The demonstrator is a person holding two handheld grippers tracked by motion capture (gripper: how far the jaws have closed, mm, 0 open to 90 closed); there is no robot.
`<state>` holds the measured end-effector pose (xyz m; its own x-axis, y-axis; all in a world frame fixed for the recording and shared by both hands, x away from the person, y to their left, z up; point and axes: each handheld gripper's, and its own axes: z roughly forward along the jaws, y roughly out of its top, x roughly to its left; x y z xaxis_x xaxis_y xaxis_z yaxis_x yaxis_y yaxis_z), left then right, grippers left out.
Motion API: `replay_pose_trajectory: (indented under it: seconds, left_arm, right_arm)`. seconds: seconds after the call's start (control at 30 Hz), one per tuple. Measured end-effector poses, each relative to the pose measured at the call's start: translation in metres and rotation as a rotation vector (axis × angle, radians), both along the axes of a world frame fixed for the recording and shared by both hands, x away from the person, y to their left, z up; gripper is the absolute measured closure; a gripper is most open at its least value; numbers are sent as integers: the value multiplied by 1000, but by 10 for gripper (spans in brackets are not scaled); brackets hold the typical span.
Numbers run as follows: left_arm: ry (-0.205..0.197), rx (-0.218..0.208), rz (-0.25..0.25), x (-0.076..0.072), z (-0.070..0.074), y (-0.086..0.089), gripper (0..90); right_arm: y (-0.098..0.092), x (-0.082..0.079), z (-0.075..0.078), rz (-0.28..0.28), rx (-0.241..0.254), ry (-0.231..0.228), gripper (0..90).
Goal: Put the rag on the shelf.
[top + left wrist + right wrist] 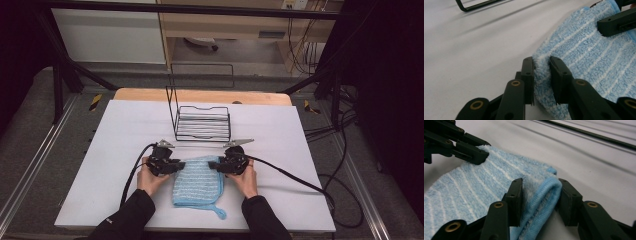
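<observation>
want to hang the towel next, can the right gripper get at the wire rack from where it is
Probably yes. The right gripper sits at the blue towel's far right corner, its jaws around the folded edge, and the wire rack stands just beyond on the white table with nothing between. The towel would trail along.

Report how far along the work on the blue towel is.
Done: the blue striped towel lies folded on the white table, and the left gripper is clamped on its far corner. In hand: the right gripper has the opposite corner's thick hem between its jaws, pressing on it. Left: lifting both corners and probably making another fold. The wire rack behind stands untouched.
</observation>
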<state>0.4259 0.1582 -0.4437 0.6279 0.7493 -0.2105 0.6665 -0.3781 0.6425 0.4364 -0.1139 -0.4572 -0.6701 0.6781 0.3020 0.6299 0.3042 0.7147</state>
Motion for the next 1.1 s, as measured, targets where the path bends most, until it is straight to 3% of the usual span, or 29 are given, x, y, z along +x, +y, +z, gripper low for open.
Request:
replay_pose_trajectory:
  seconds: [0.3, 0.47, 0.8, 1.1]
  left_arm:
    - [6, -11, 1, 0, 0, 1, 740]
    - [10, -38, 8, 0, 1, 3, 780]
    - [-13, -96, 2, -4, 10, 9, 808]
    - [-92, -124, -11, -15, 27, 13, 808]
  right_arm:
    - [3, -2, -1, 14, 54, 98, 732]
    - [3, -2, -1, 4, 63, 112, 772]
    - [1, -5, 7, -14, 81, 91, 784]
    - [-2, -14, 19, -20, 117, 30, 781]
